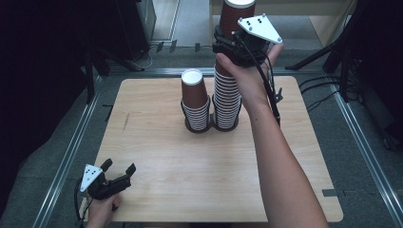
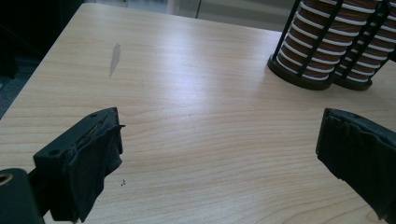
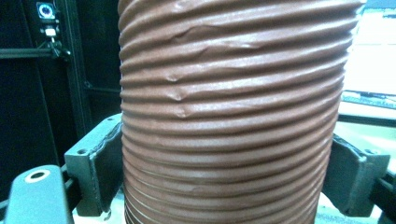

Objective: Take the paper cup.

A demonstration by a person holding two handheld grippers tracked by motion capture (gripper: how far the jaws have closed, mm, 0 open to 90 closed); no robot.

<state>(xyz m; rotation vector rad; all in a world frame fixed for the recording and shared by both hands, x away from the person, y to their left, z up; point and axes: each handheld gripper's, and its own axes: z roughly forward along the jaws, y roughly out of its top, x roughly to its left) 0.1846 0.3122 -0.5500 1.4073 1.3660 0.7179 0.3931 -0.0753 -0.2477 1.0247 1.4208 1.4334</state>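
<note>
Right gripper clamps the upper cups of the upright tall stack at the desk's far side; left gripper (jaws wide, empty) rests well apart, nearer the person.

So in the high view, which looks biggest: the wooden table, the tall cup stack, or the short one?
1. Wooden table.
2. Tall cup stack, clamped by the right gripper.
3. Short cup stack.

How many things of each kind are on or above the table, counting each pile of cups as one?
Cup stacks: 2 (short stack, tall stack)
Black holder: 1
Top cup, gripped: 1
Hand-held grippers: 2 (left, right)
Total: 6
</note>
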